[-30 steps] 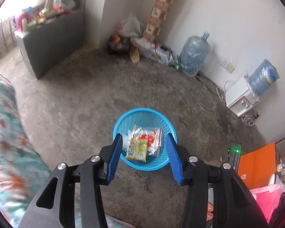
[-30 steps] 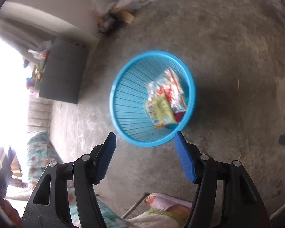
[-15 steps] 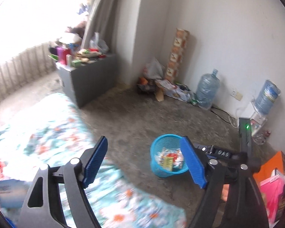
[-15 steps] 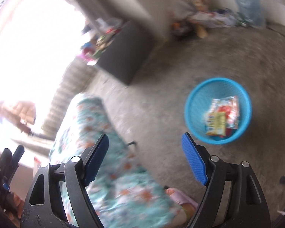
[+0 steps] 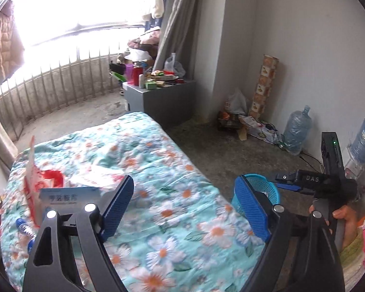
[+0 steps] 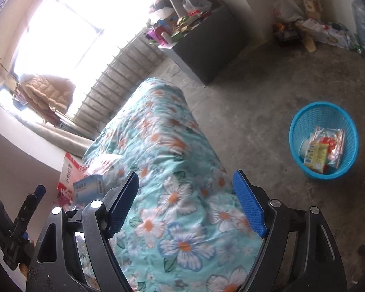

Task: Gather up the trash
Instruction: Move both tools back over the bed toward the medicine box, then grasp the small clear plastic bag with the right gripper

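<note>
A blue mesh basket (image 6: 301,131) stands on the concrete floor to the right of the bed, with snack wrappers (image 6: 321,149) lying in it. In the left wrist view the basket (image 5: 267,188) shows only partly, behind my right-hand finger. On the far left of the floral bed cover (image 5: 172,160) lie a white and blue box (image 5: 68,196), a red and white bag (image 5: 34,182) and a plastic bottle (image 5: 24,230). My left gripper (image 5: 185,185) hangs over the bed, jaws opening, nothing between them. My right gripper (image 6: 186,177) is open and empty above the bed.
A grey cabinet (image 5: 163,99) loaded with clutter stands beyond the bed by the balcony railing. Bags and a water jug (image 5: 296,131) line the far wall. A hand (image 5: 345,219) holds the other gripper at the right edge.
Both grippers rose and swung away from the basket toward the bed. Their jaws stand wider than a second ago. The wrappers stay in the basket.
</note>
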A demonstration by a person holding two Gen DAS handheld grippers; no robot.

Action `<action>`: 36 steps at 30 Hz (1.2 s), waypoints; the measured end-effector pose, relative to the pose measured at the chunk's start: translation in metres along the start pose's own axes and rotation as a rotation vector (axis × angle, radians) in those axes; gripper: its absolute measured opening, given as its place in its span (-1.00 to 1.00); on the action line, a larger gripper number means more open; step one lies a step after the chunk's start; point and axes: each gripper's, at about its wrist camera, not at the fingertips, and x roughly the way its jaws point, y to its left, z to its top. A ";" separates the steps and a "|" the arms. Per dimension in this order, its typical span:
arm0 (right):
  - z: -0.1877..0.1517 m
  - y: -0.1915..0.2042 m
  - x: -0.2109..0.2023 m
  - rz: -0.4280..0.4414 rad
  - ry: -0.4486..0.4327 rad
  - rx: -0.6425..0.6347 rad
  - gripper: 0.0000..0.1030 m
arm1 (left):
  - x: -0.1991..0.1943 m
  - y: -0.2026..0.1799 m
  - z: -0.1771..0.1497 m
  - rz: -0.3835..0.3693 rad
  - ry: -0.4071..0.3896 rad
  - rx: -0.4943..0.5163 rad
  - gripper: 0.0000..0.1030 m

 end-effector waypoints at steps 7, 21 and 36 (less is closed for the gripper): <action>-0.014 0.036 0.020 0.036 0.067 -0.055 0.48 | -0.022 0.030 -0.015 0.056 -0.028 -0.028 0.65; -0.026 0.069 0.071 0.103 0.204 -0.066 0.48 | -0.046 0.071 -0.039 0.106 -0.073 -0.097 0.65; -0.010 0.111 0.155 0.393 0.399 0.117 0.44 | -0.074 0.103 -0.067 0.197 -0.123 -0.127 0.65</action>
